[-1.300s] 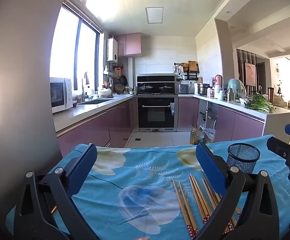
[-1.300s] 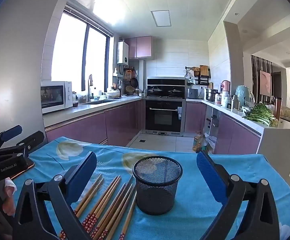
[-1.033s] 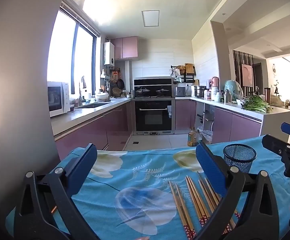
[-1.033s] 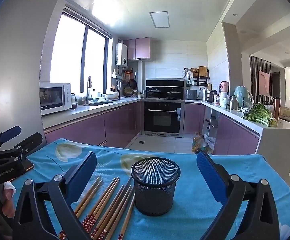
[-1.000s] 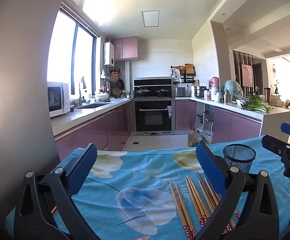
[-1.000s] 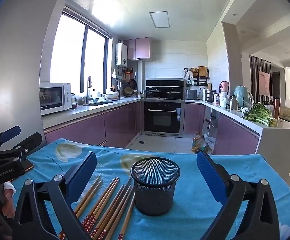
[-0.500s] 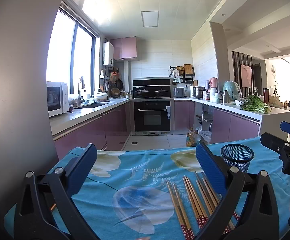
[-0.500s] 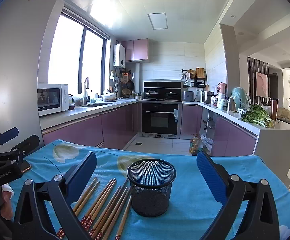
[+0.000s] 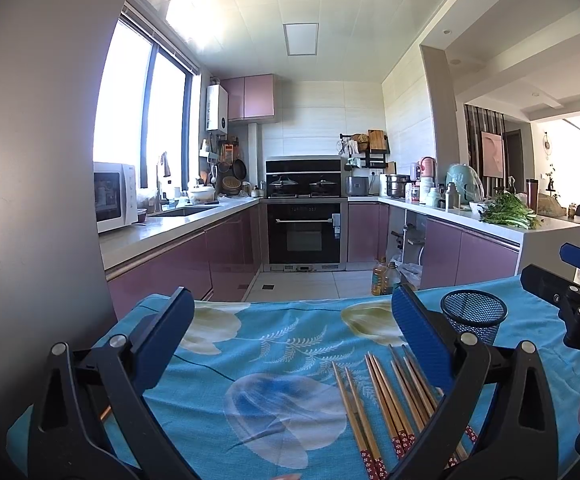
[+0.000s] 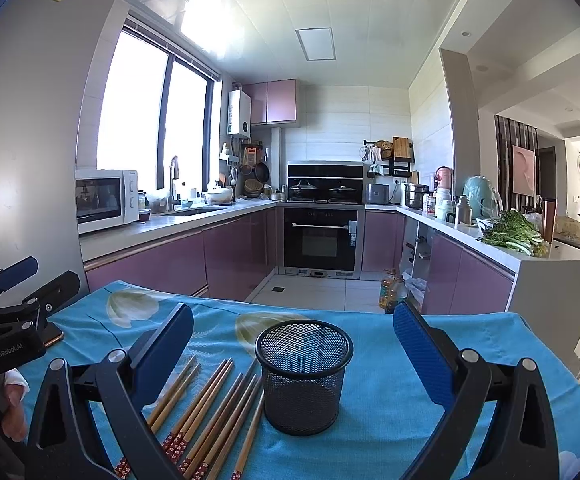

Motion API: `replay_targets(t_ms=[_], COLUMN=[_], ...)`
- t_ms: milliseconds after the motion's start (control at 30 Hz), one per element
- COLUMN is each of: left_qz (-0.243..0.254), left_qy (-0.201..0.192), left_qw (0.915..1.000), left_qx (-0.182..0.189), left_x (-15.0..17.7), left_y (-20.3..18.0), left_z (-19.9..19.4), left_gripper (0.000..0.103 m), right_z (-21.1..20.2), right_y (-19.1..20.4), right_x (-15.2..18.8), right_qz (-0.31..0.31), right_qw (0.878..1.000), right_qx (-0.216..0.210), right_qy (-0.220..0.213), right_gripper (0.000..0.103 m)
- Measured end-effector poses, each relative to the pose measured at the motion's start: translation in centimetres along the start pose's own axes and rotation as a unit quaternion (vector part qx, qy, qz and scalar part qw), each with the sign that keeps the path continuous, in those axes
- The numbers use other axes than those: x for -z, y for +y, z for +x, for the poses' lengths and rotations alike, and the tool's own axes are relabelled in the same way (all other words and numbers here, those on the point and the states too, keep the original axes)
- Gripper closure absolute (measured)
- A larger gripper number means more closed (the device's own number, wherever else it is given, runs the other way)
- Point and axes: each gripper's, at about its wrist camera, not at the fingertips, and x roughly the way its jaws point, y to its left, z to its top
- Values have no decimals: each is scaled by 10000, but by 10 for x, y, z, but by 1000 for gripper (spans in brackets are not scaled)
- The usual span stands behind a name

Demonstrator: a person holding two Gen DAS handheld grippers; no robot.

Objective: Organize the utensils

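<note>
Black wire mesh formed the cup [image 10: 303,376], which stood upright and empty on the blue floral cloth [image 9: 274,340] covering the table, just right of the chopsticks [image 10: 210,412]. These lay flat, side by side, patterned ends toward the near edge, none yet in the cup; the task was judged to be at its start. The right gripper [image 10: 291,356] hovered above the cloth with its fingers [image 10: 162,350] spread wide around the cup and gripping nothing, probably positioned to steady it. The left gripper [image 9: 290,336] was likewise wide open and empty, its right finger [image 9: 419,340] above the chopsticks, presumably so that it could descend on one. The kitchen counters lay far behind.
</note>
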Motion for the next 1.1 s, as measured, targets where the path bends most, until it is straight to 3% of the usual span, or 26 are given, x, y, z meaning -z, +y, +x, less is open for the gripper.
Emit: replay_targets(t_ms=[1100], left_qz=[13], left_qy=[-68], left_qw=[10000], left_qx=[59], left_x=[-4], left_y=[-1], left_z=[-3], left_gripper=[6], right_z=[-1], right_y=[-1], right_x=[-4], right_qz=[36], right_qw=[10000], right_qx=[5], right_qy=[-11], right_gripper=[6])
